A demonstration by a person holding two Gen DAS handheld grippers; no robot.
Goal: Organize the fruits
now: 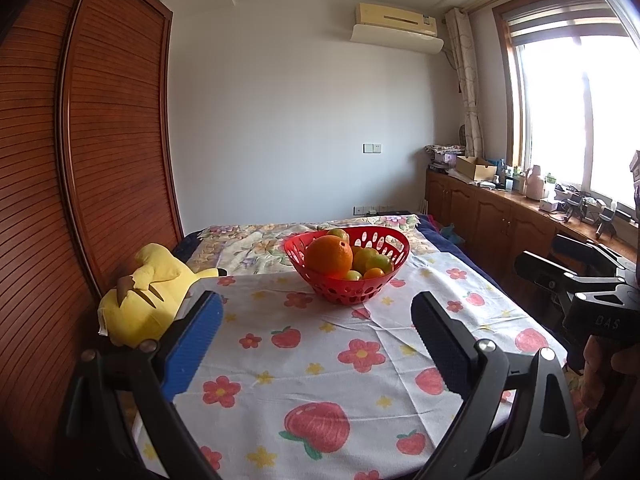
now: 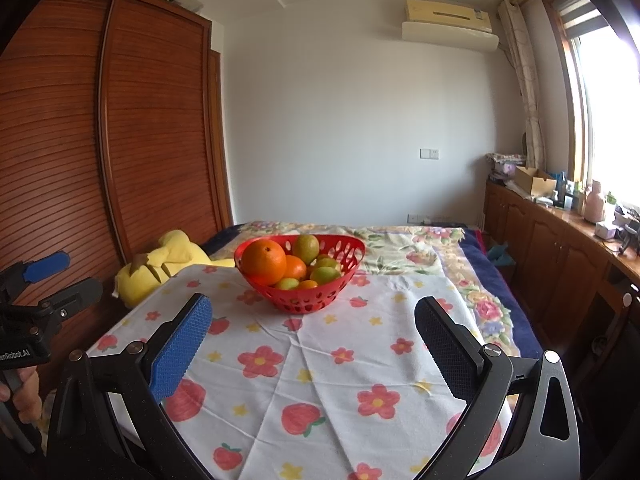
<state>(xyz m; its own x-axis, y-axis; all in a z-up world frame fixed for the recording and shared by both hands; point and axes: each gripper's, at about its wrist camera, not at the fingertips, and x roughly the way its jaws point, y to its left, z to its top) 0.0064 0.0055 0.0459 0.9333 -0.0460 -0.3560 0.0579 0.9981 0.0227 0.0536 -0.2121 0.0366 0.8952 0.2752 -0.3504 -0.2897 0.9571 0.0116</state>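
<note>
1. The left hand-held gripper [image 1: 316,328] hung above the near part of the fruit-print cloth [image 1: 340,364], its fingers spread wide with nothing between them; one finger carried a blue pad [image 1: 196,344], the other a black one.
2. The right hand-held gripper [image 2: 314,334] was likewise released and held nothing, over the same cloth [image 2: 320,376].
3. The red basket [image 1: 360,290] stood on the cloth beyond both grippers, well apart from their fingertips, near the far edge of the white cloth.
4. In the basket lay a large orange [image 1: 329,256] on the left side, rising above the rim, with greenish fruits [image 1: 372,260] beside it and a small orange-coloured fruit [image 1: 374,273] low at the front.
5. From the right wrist view the basket [image 2: 300,304] showed the same large orange [image 2: 264,261], a second smaller orange [image 2: 295,267] touching it, and a green fruit [image 2: 306,248] behind.
6. The cloth lay over a bed with a floral bedspread [image 1: 256,246].
7. A yellow plush toy [image 1: 148,292] lay at the left edge of the bed, against the brown slatted wardrobe [image 1: 100,140].
8. A wooden counter [image 1: 532,204] under the window carried boxes, bottles and small clutter.
9. An air conditioner [image 1: 396,24] hung on the far wall.
</note>
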